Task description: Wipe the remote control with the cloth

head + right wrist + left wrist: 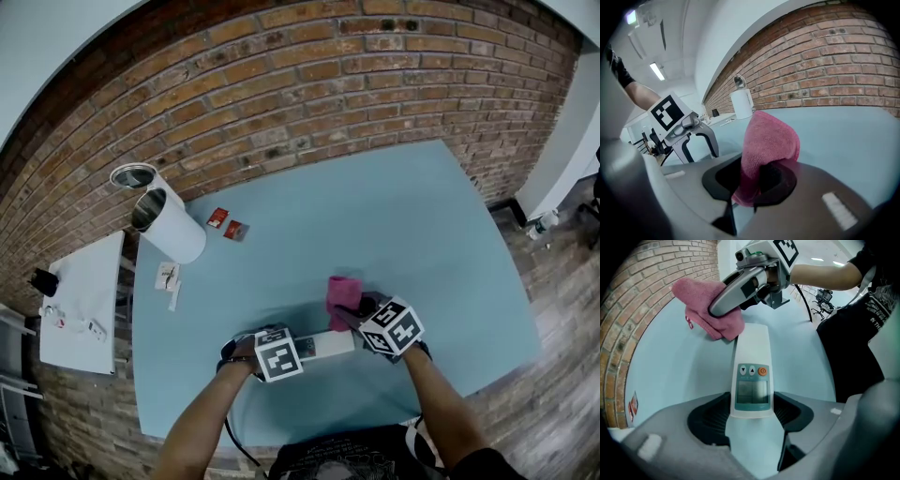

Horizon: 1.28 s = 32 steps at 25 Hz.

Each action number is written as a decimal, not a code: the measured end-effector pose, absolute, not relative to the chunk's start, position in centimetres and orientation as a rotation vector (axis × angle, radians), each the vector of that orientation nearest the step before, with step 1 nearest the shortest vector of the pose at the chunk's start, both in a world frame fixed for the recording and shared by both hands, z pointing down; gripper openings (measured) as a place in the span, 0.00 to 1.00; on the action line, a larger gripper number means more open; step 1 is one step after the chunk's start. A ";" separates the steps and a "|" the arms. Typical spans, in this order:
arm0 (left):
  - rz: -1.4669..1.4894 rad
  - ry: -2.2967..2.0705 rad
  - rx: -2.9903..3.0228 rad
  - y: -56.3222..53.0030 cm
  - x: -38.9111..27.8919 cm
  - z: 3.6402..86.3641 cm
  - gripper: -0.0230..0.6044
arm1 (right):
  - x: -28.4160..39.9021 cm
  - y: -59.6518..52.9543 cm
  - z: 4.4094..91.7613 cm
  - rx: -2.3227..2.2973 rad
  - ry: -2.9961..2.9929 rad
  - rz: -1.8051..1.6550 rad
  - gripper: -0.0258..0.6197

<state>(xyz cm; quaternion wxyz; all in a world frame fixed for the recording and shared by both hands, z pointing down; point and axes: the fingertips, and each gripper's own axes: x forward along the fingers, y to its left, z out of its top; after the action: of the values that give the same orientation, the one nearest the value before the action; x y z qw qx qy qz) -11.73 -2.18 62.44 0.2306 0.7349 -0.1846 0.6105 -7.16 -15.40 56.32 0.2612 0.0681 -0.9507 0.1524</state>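
A white remote control (751,376) with a small screen and an orange button lies on the blue table (375,225). My left gripper (751,416) points down, and its jaws are closed on the sides of the remote's (328,344) near end. My right gripper (726,301) is shut on a pink cloth (705,305), which touches the far left corner of the remote. In the right gripper view the cloth (766,145) bulges up from between the jaws of the right gripper (752,180), with the left gripper (701,150) standing to its left. In the head view the cloth (343,292) sits just beyond the two marker cubes.
Two white cylinders (173,230) stand at the table's far left, with small red packets (226,223) and paper slips beside them. A white side table (82,305) stands to the left. A brick wall (309,84) runs behind the table.
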 end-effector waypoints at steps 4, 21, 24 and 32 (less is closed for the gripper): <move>1.686 -0.508 2.013 -2.1 -11.9 62.5 0.49 | -5.8 -16.0 56.4 0.239 -2.578 0.442 0.14; 1.431 -0.646 2.010 -1.9 -11.8 62.0 0.47 | 0.2 -14.3 54.7 0.584 -2.643 0.640 0.14; 1.256 -0.690 1.946 -2.2 -11.6 61.4 0.47 | 1.1 -14.1 54.6 0.662 -2.654 0.708 0.14; 0.709 -0.589 1.790 -0.8 -9.6 59.8 0.47 | 1.0 -12.9 54.5 0.738 -2.669 0.757 0.14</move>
<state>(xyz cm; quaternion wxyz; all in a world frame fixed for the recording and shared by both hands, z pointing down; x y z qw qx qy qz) -9.63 -0.83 59.81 0.5345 0.7514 -0.2473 0.2975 0.98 -12.92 54.53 0.1349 0.2548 -0.9212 0.2613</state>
